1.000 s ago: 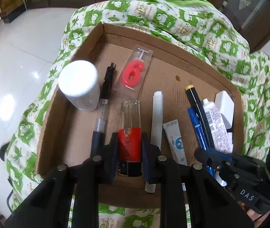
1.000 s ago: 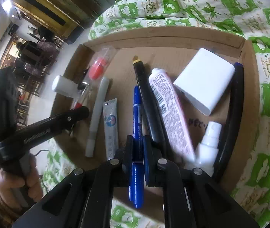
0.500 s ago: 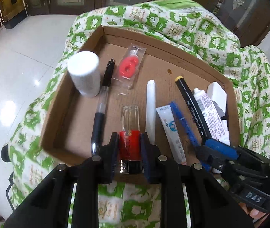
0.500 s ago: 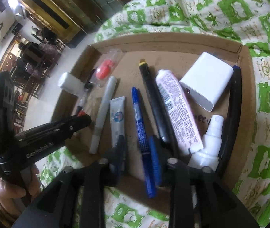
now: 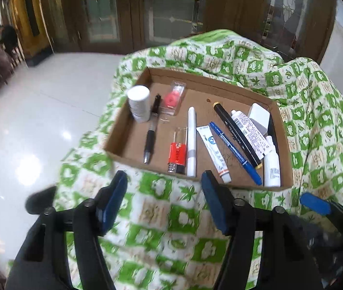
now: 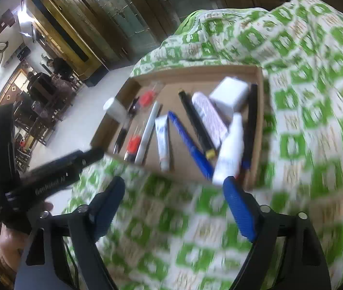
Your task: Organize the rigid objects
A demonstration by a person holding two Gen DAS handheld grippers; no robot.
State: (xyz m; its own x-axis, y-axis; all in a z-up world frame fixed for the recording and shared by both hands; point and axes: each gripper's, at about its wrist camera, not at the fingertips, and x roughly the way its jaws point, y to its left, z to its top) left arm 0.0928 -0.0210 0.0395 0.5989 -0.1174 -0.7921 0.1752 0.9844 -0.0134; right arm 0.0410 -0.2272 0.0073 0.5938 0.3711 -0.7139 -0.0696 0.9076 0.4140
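Now both claws gape wide and grip nothing: the left gripper (image 5: pixel 163 183) and right gripper (image 6: pixel 173 191) hang over the green-checked cloth (image 5: pixel 171 217), near the cardboard tray (image 5: pixel 285 154).

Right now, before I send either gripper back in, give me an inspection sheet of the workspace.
Surface: green-and-white cloth, rumpled, under a cardboard tray.
Job's things: all lying in the tray, roughly side by side: lighter, white stick, blue pen, black marker, small tube, black pen.
Clutter: white jar upright; spray bottle; candle packet.
Grippers: left gripper open, empty; right gripper open, empty; both short of the tray.
Cables: nothing seen.
Surroundings: glossy floor, wooden doors, seated people far left.
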